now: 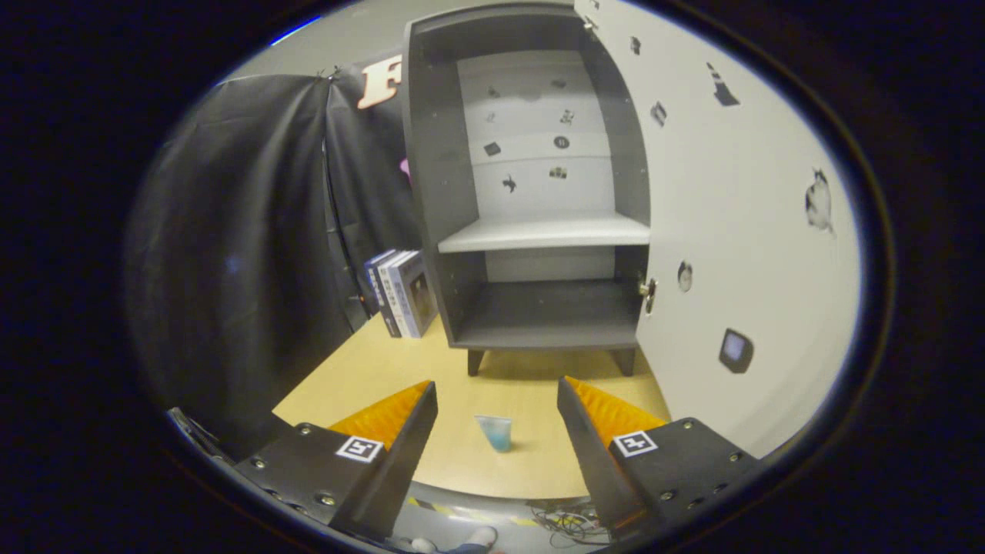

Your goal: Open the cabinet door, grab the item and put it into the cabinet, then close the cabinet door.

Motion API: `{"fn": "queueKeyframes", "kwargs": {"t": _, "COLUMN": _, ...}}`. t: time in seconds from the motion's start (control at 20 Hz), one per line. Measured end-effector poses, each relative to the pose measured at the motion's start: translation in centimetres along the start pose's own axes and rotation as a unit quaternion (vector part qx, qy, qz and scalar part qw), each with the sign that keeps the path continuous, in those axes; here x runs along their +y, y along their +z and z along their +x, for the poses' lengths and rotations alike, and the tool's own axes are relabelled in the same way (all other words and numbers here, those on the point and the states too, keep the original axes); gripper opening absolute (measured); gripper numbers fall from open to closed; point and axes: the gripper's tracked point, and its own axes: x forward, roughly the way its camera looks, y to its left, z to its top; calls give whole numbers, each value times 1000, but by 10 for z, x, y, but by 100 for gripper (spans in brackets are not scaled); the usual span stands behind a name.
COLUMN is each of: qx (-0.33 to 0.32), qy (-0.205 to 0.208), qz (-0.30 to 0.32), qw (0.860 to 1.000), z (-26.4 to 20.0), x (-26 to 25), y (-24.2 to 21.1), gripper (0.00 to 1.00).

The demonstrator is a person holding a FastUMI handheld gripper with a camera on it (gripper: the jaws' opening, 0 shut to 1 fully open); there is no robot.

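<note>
Leftmost I saw three boxes [402, 292] standing upright on the wooden table [369, 369], just beside the cabinet [531, 192]. The one dark cabinet stood open, with two bare compartments split by a pale shelf [546, 233] and its white door [739, 231] swung out to the right. My gripper [497, 400] was released, fingers spread wide, one small clear cup [494, 432] between them near the table's front edge.

Dark grey cabinet [531, 308] on short legs, upright on the wooden surface [385, 369] — its white door [739, 231] swung fully open, one pale shelf [546, 232] inside, both compartments bare. Small translucent blue cup [495, 432] stands upright in front of the cabinet — between the spread fingers [408, 431], untouched.
</note>
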Motion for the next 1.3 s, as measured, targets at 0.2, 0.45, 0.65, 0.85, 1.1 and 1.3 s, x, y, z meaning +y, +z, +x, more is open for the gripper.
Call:
{"fn": "queueKeyframes", "kwargs": {"t": 0.2, "qx": 41, "qy": 11, "qz": 7, "qw": 999, "z": 32, "x": 6, "y": -39, "gripper": 93}}
{"fn": "queueKeyframes", "kwargs": {"t": 0.45, "qx": 82, "qy": 12, "qz": 14, "qw": 996, "z": 72, "x": 7, "y": -83, "gripper": 94}}
{"fn": "queueKeyframes", "kwargs": {"t": 0.65, "qx": 113, "qy": 0, "qz": 29, "qw": 993, "z": 107, "x": 3, "y": -120, "gripper": 94}}
{"fn": "queueKeyframes", "kwargs": {"t": 0.85, "qx": 125, "qy": -15, "qz": 35, "qw": 991, "z": 136, "x": 0, "y": -148, "gripper": 94}}
{"fn": "queueKeyframes", "kwargs": {"t": 1.1, "qx": 104, "qy": -30, "qz": 44, "qw": 993, "z": 145, "x": -2, "y": -140, "gripper": 53}}
{"fn": "queueKeyframes", "kwargs": {"t": 1.3, "qx": 70, "qy": -13, "qz": 32, "qw": 997, "z": 128, "x": 3, "y": -79, "gripper": 52}}
